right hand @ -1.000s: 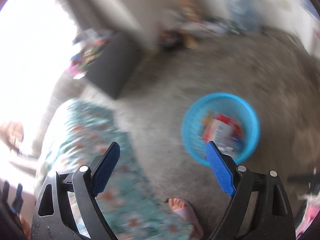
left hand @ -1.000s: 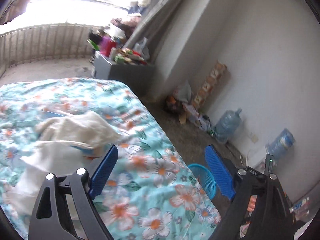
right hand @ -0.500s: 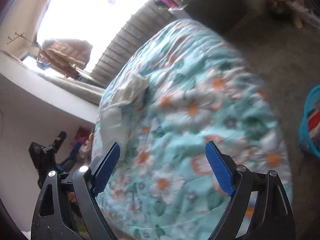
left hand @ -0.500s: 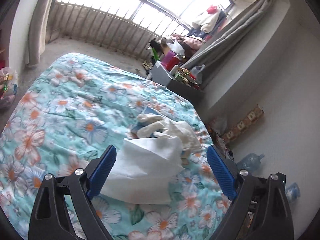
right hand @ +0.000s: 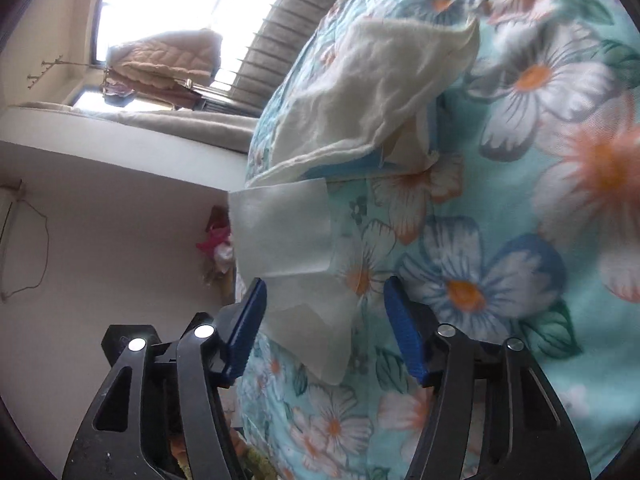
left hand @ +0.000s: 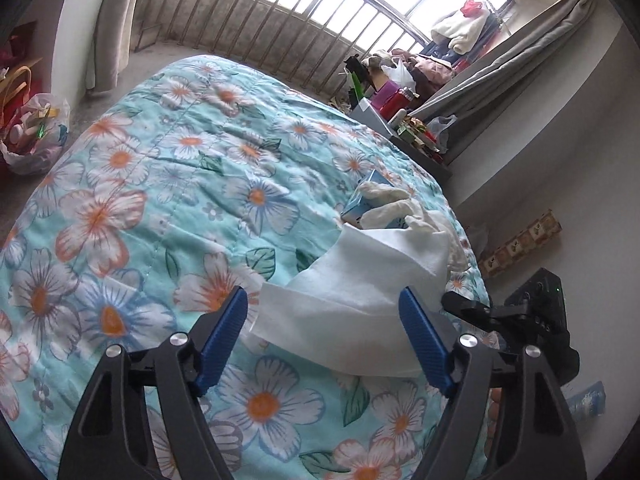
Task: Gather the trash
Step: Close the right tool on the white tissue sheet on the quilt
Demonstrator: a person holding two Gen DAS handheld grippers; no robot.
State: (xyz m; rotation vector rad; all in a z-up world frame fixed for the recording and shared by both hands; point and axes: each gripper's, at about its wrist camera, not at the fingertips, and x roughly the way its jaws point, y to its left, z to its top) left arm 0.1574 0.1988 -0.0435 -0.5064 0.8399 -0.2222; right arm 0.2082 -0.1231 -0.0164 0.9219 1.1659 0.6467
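Observation:
A flat white tissue sheet (left hand: 352,300) lies on the floral bedspread (left hand: 160,200), with a crumpled cream cloth (left hand: 392,208) and a small blue box (left hand: 360,204) just beyond it. My left gripper (left hand: 324,332) is open, its blue fingers either side of the sheet's near edge. In the right wrist view the same tissue (right hand: 288,248) lies at the bed's edge, the cream cloth (right hand: 380,88) behind it. My right gripper (right hand: 324,320) is open around the tissue's near corner. The right gripper's black body (left hand: 520,320) shows beside the left one.
A dark side table (left hand: 400,132) piled with clutter stands beyond the bed by the window bars (left hand: 280,12). A plastic bag of rubbish (left hand: 32,132) sits on the floor at the left. A cardboard box (left hand: 520,244) leans on the right wall.
Both grippers swung from the floor and blue basket to the bed and closed in on the white tissue, which now lies between the fingers of each. Both stay open.

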